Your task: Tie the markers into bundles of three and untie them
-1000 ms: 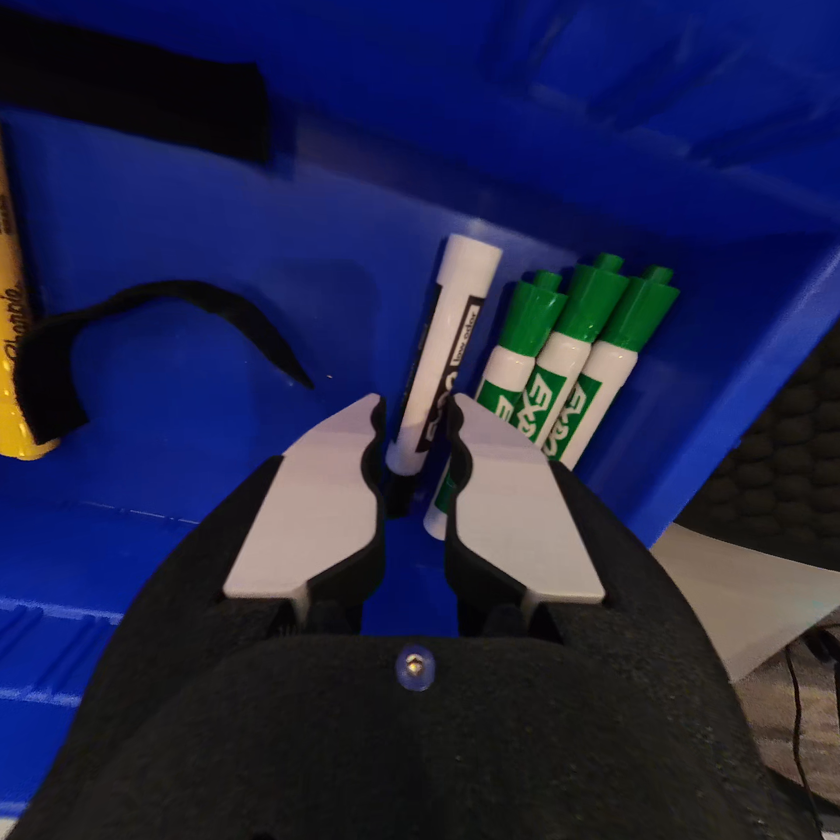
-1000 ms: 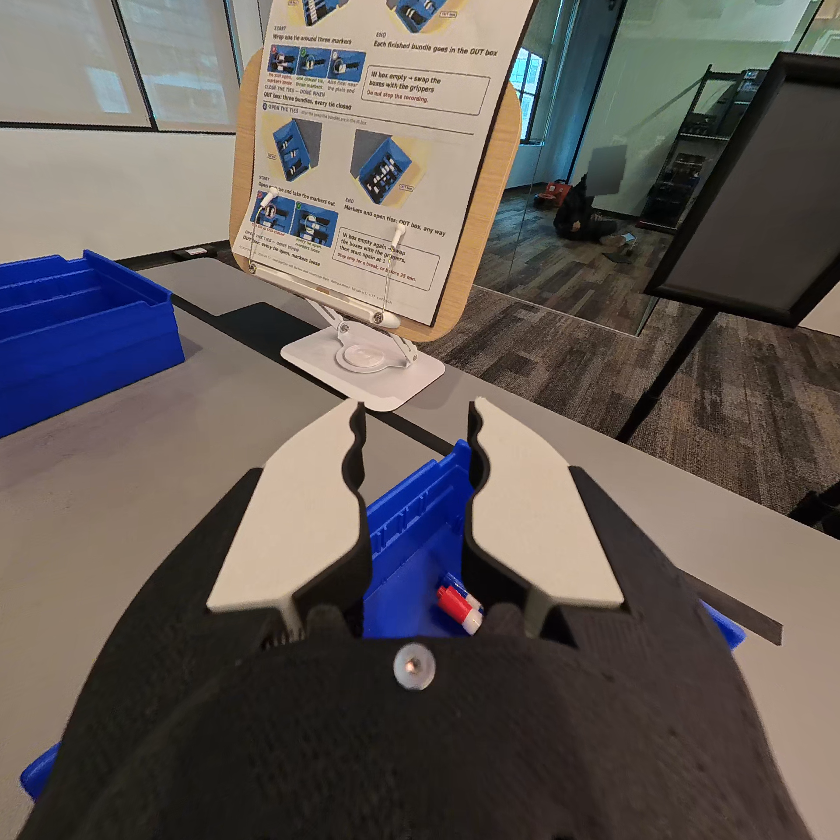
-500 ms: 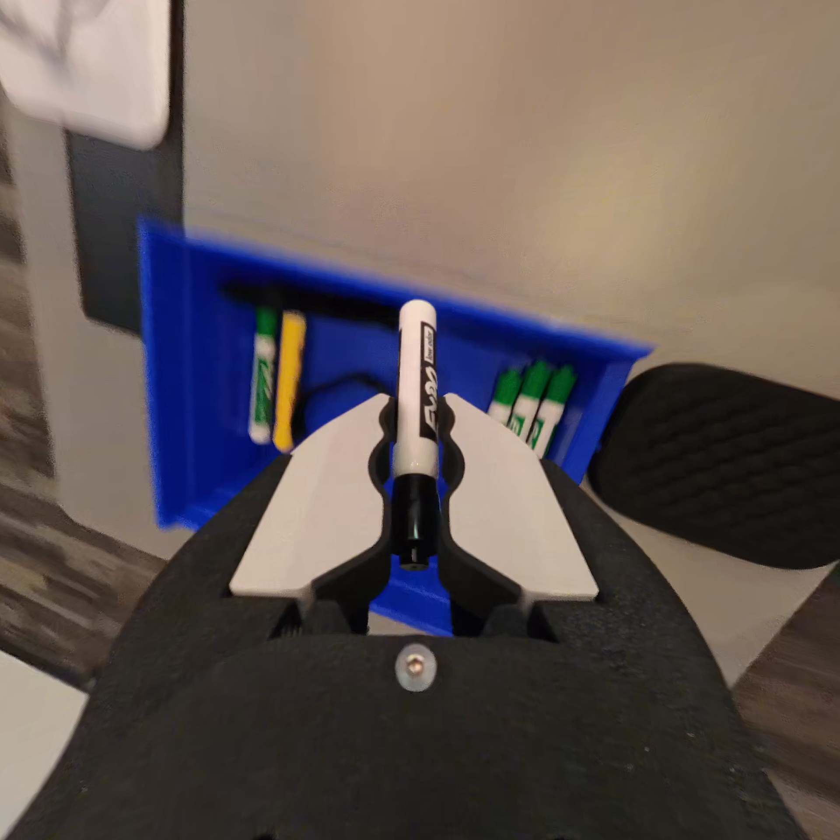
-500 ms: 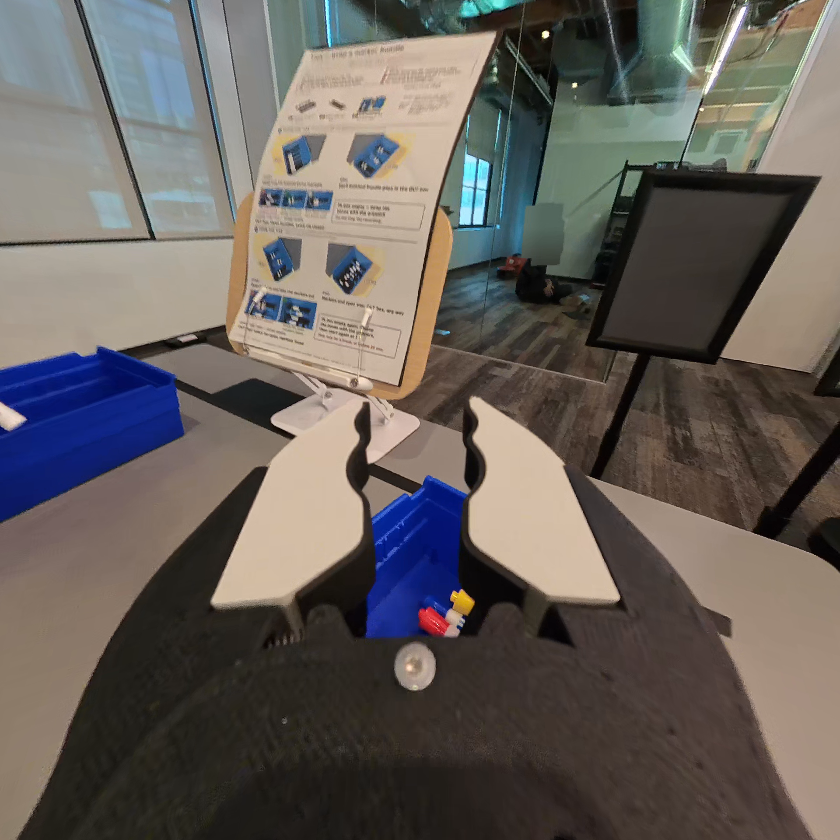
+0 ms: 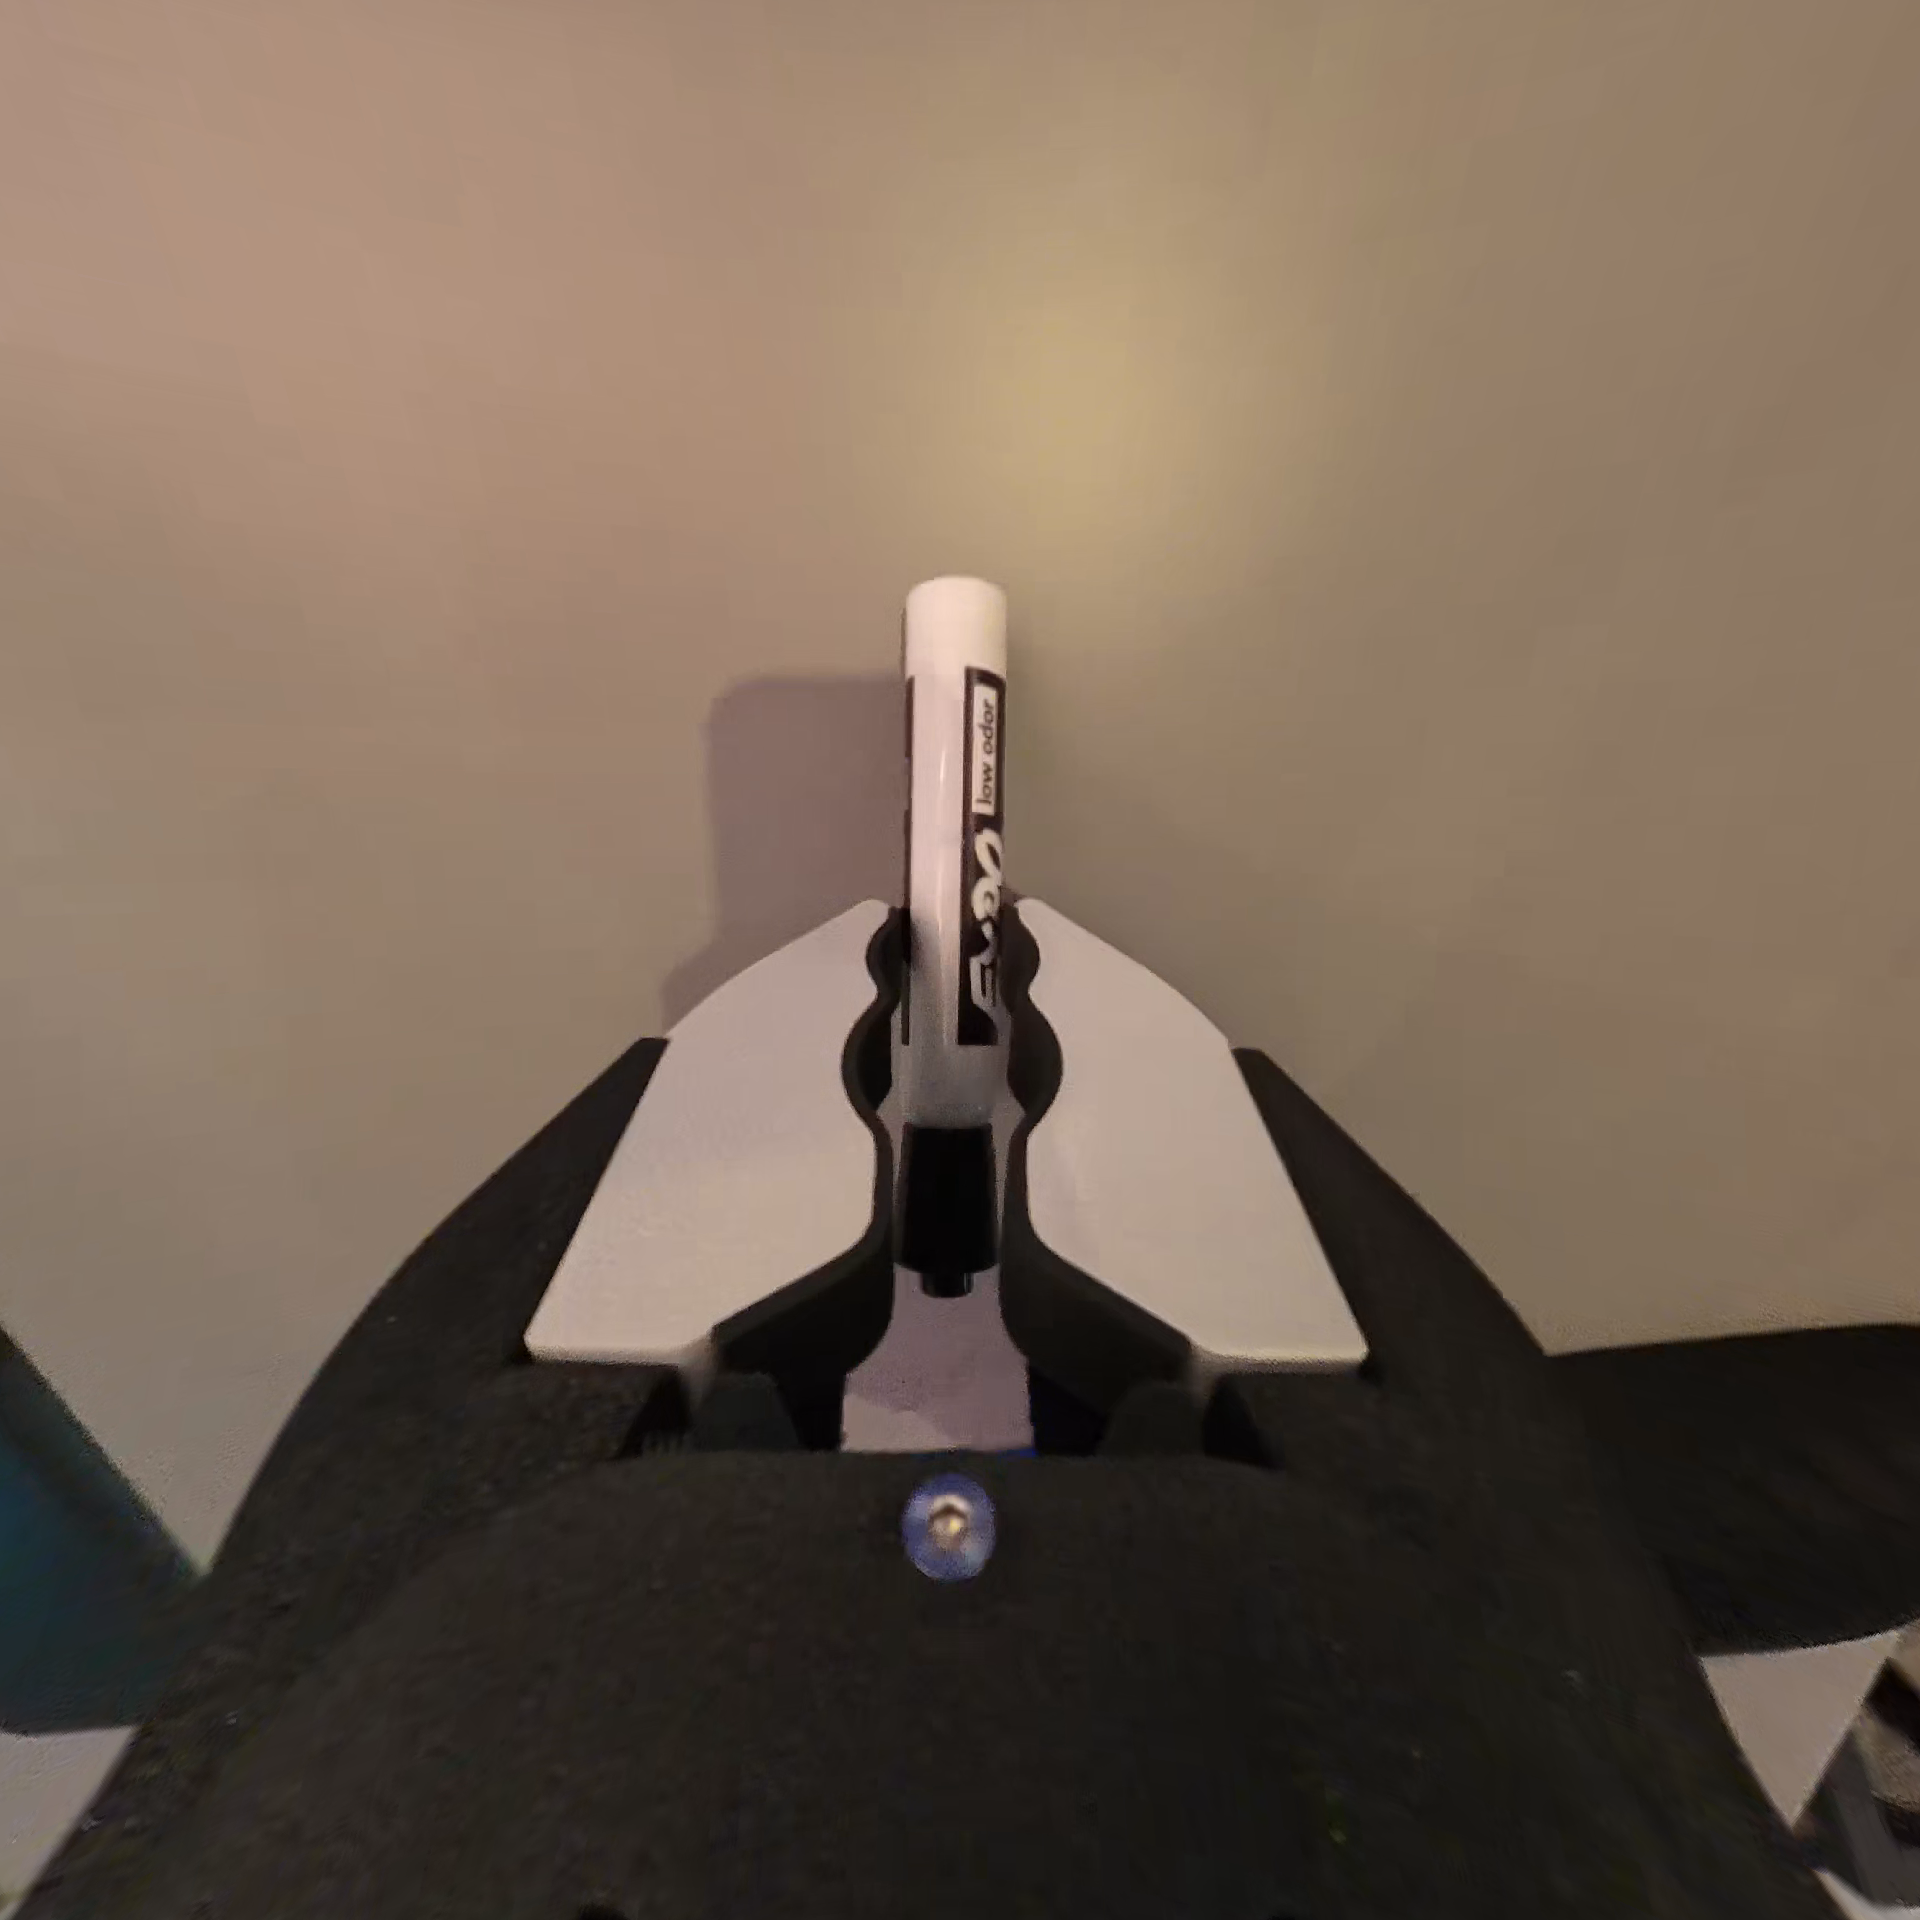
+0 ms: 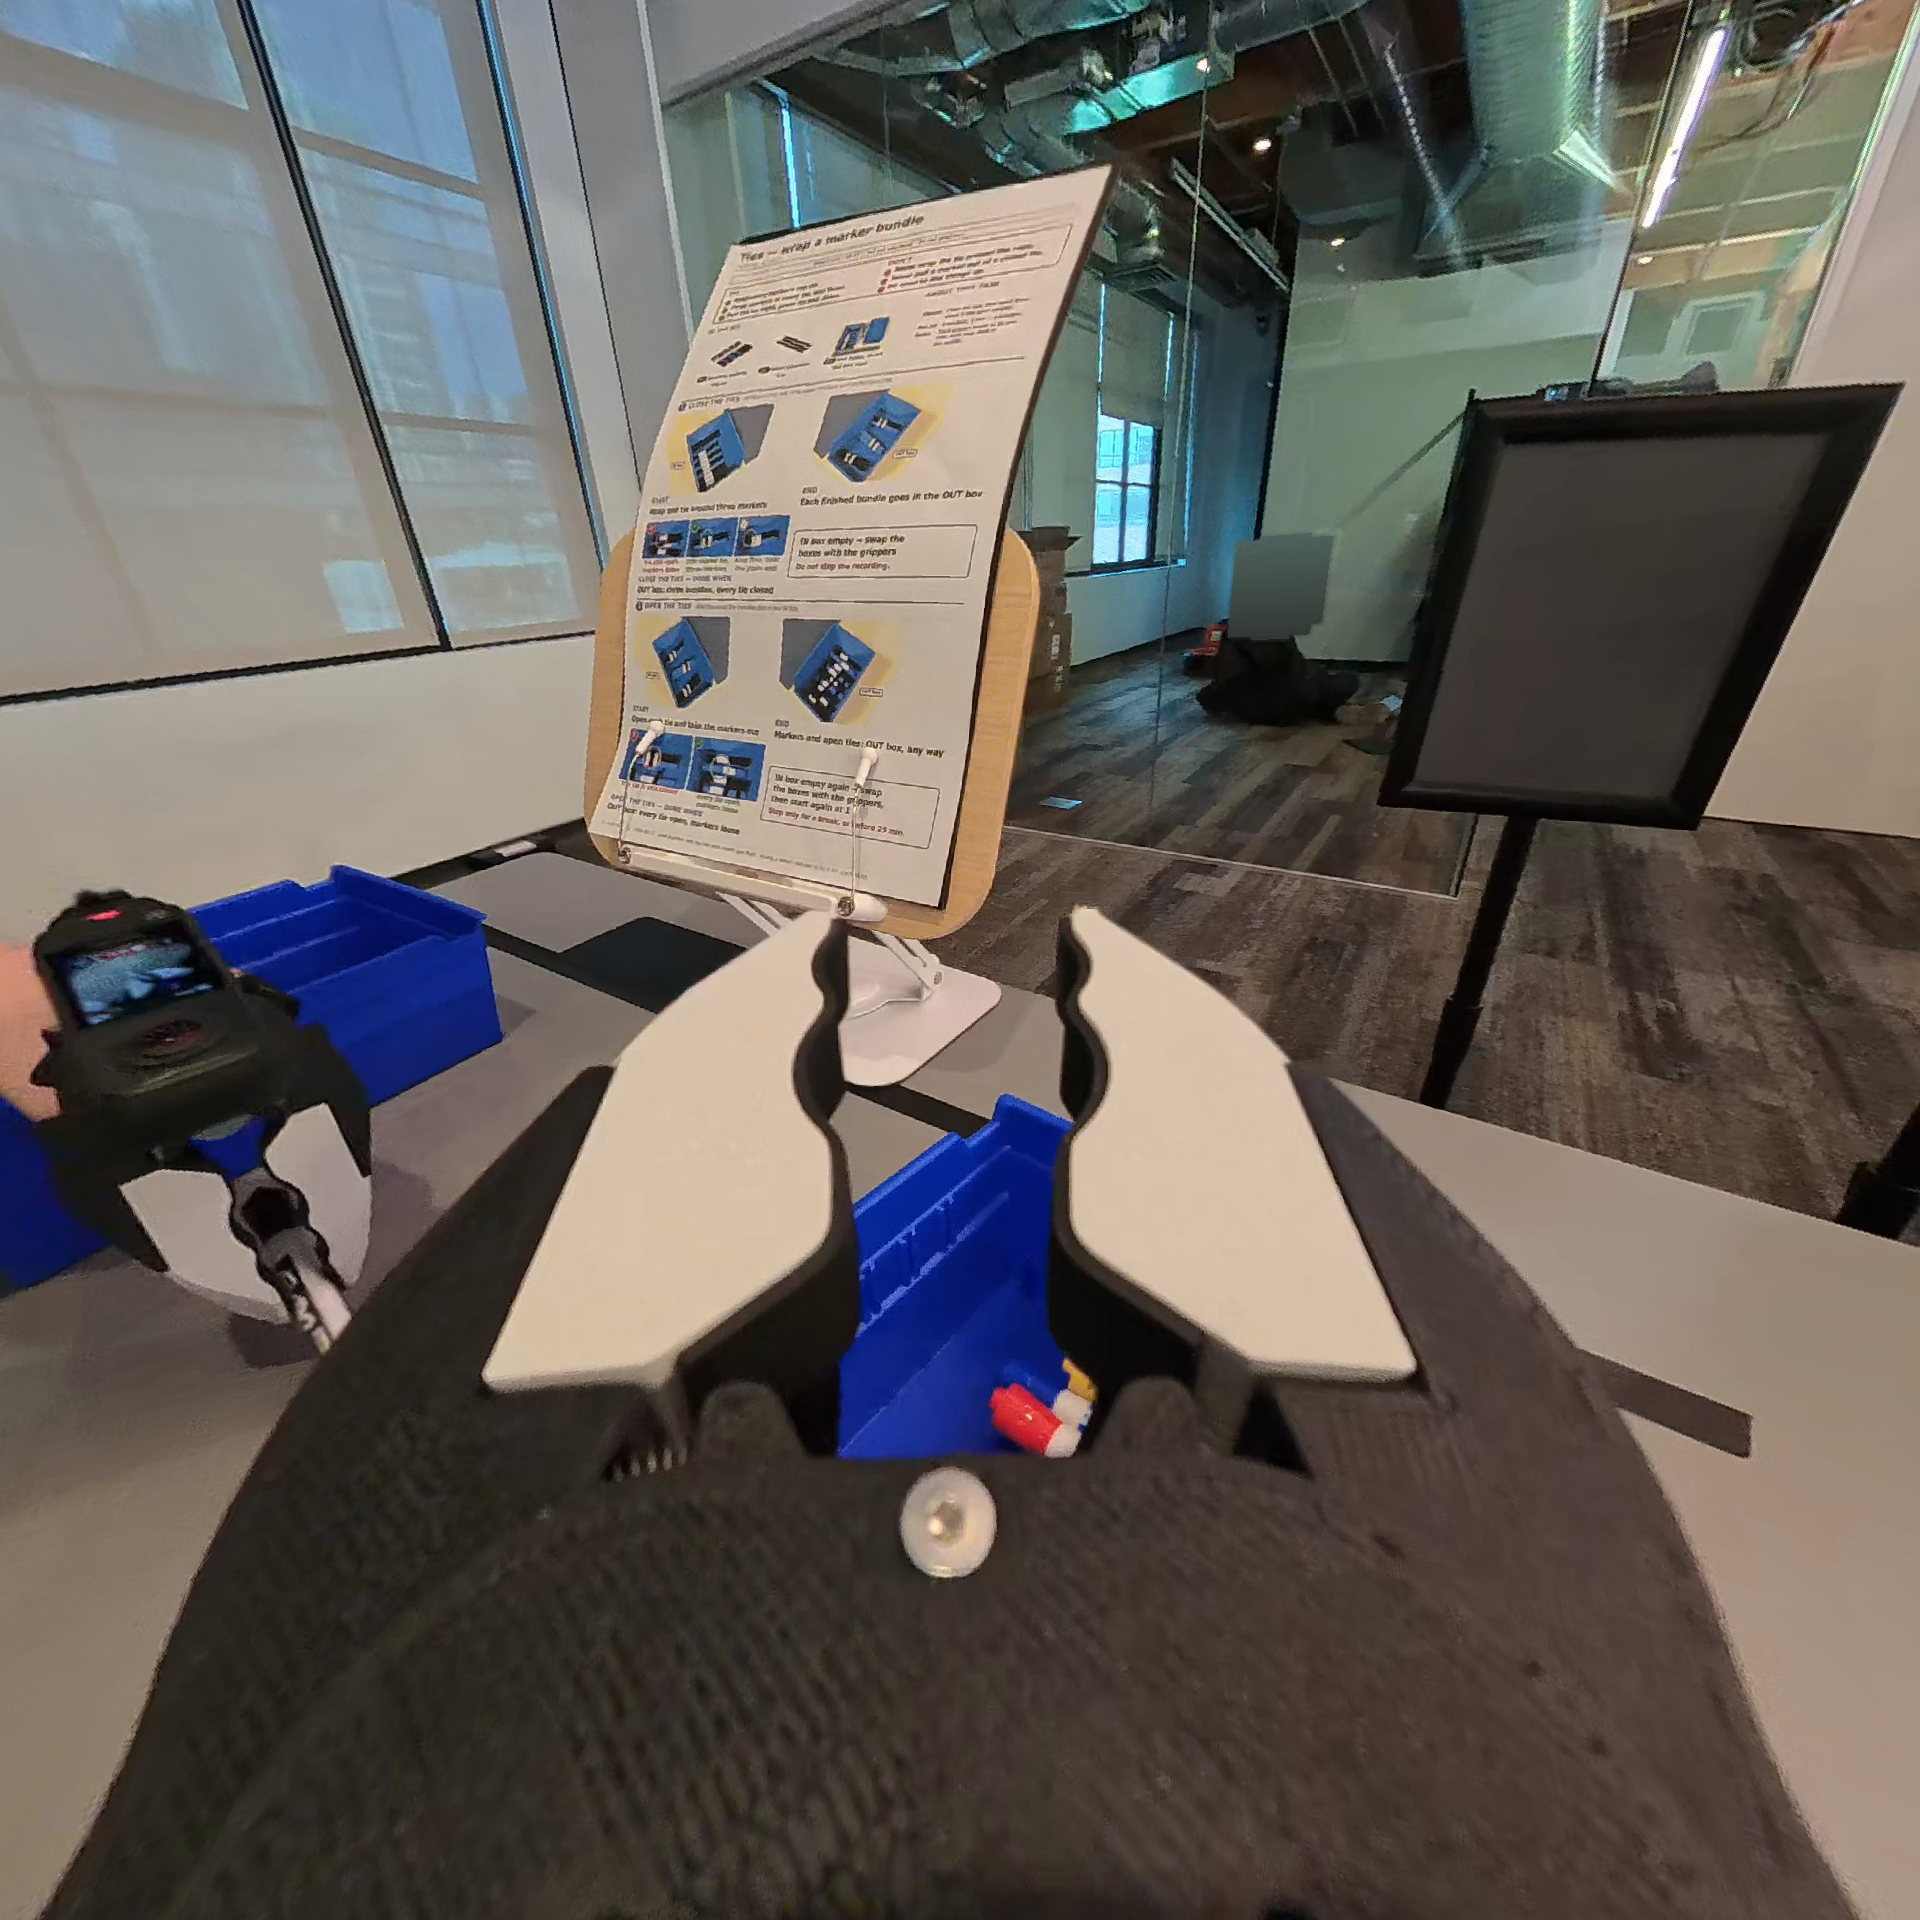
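Note:
My left gripper (image 5: 953,920) is shut on a black-capped white marker (image 5: 953,790), held lengthwise between the fingers, cap toward the camera, over the bare grey table (image 5: 1039,364). It also shows at the left of the right wrist view (image 6: 275,1262), low over the table with the marker (image 6: 301,1283) pointing down. My right gripper (image 6: 945,935) is open and empty above a blue bin (image 6: 935,1278). Red, blue and yellow marker caps (image 6: 1039,1413) lie in that bin, mostly hidden by the gripper body.
A second blue bin (image 6: 374,966) stands at the far left of the table. An instruction sheet on a wooden stand (image 6: 831,582) stands behind the bins. A black pad (image 5: 1745,1496) lies at the right in the left wrist view. A black sign stand (image 6: 1621,623) stands beyond the table. The gap from one gripper's tips to the other's is roughly 40 centimeters.
My left gripper closed on the black marker, lifted it out of the blue bin and carried it over the bare table. My right gripper rose and tilted up, staying open.

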A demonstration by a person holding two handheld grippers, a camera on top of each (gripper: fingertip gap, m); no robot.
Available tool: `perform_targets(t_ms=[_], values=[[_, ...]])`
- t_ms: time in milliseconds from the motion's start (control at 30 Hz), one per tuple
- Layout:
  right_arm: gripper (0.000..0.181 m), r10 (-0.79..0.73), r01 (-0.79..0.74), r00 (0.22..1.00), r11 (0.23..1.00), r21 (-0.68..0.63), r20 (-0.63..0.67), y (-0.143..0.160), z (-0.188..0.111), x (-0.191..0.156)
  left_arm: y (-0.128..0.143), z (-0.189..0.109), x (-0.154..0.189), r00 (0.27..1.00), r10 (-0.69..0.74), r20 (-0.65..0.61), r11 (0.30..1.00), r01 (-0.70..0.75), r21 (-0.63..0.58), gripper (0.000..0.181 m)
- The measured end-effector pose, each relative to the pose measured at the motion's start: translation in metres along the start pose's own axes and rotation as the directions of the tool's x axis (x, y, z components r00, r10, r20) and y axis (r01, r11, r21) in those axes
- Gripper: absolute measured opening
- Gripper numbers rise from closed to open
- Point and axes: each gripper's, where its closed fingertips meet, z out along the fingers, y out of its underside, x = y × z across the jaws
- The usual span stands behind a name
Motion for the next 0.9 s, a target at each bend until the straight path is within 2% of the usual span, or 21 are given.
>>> perform_targets(t_ms=[133, 233, 300, 367, 500, 567, 633, 700, 767, 833, 900], values=[[0.039, 0.038, -0.038, 0.999, 0.999, 0.000, 0.022, 0.006, 0.003, 0.003, 0.009, 0.009, -0.005, 0.998, -0.056, 0.007, 0.998, 0.056, -0.007, 0.018], [0.039, 0.039, -0.038, 0.999, 0.999, -0.019, 0.023, 0.011, 0.005, 0.004, 0.007, 0.010, -0.003, 0.996, -0.086, -0.019, 0.996, 0.086, 0.034, 0.032], [0.039, 0.042, -0.042, 0.999, 0.999, -0.016, 0.026, 0.010, 0.005, 0.005, 0.010, 0.001, -0.007, 0.994, -0.112, 0.004, 0.993, 0.112, 0.040, 0.035], [0.039, 0.054, -0.054, 0.998, 0.999, -0.004, 0.033, 0.008, 0.003, 0.005, 0.017, -0.023, -0.010, 0.987, -0.150, 0.054, 0.987, 0.147, 0.060, 0.034], [0.039, 0.055, -0.057, 0.998, 0.998, 0.034, 0.040, -0.002, -0.002, 0.004, 0.043, -0.097, 0.003, 0.955, -0.248, 0.163, 0.955, 0.213, 0.208, 0.032], [0.039, 0.061, -0.064, 0.997, 0.996, 0.063, 0.045, -0.009, -0.005, 0.004, 0.078, -0.131, 0.010, 0.910, -0.310, 0.277, 0.938, 0.244, 0.247, 0.034], [0.038, 0.074, -0.080, 0.995, 0.992, 0.098, 0.065, -0.016, -0.006, 0.000, 0.128, -0.147, 0.016, 0.846, -0.381, 0.373, 0.920, 0.308, 0.243, 0.032], [0.037, 0.085, -0.096, 0.992, 0.988, 0.125, 0.091, -0.022, -0.005, -0.005, 0.179, -0.131, 0.030, 0.830, -0.431, 0.354, 0.902, 0.392, 0.181, 0.030], [0.037, 0.086, -0.099, 0.990, 0.987, 0.126, 0.110, -0.024, -0.002, -0.011, 0.226, -0.099, 0.045, 0.838, -0.453, 0.304, 0.884, 0.467, 0.028, 0.027], [0.037, 0.068, -0.079, 0.992, 0.992, 0.102, 0.108, -0.021, 0.003, -0.016, 0.251, -0.069, 0.052, 0.852, -0.455, 0.259, 0.873, 0.484, -0.058, 0.026], [0.037, 0.041, -0.048, 0.995, 0.996, 0.079, 0.093, -0.019, 0.006, -0.019, 0.255, -0.048, 0.053, 0.867, -0.455, 0.204, 0.877, 0.476, -0.066, 0.027]])
